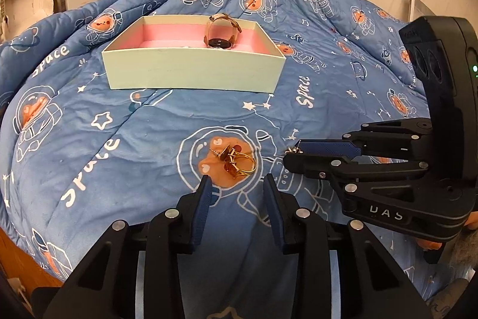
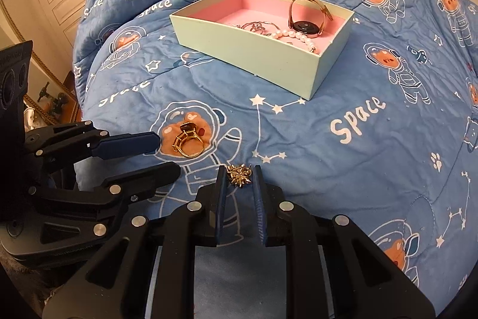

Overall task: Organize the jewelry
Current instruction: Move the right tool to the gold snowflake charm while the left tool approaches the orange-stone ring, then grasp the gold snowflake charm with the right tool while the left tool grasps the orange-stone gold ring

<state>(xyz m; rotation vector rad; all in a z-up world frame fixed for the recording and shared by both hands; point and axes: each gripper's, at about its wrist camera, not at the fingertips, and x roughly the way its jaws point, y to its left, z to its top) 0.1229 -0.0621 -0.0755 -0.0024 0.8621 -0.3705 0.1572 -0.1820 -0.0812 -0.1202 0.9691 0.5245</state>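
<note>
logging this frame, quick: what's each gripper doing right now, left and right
Left gripper: open, holding nothing, fingers just short of the gold ring.
Right gripper: open, fingers either side of the small gold spiky piece, not clamped.

The quilt [image 2: 298, 139] is soft matt cloth, a bit wrinkled, with printed bears. The box [image 2: 260, 59] looks like matt pale-green card, lined with pink foam-like stuff. Inside: a watch [image 2: 304, 20] with a shiny metal band and glossy dark face, plus smooth pearly beads [image 2: 289, 35]. The ring [image 2: 189, 144] is polished gold metal, and the small spiky piece [image 2: 239, 174] glints gold too. Both the left gripper [image 1: 236, 187] and right gripper [image 2: 239, 178] are matt black plastic with textured blue pads [image 1: 201, 205] and bright metal screws.
</note>
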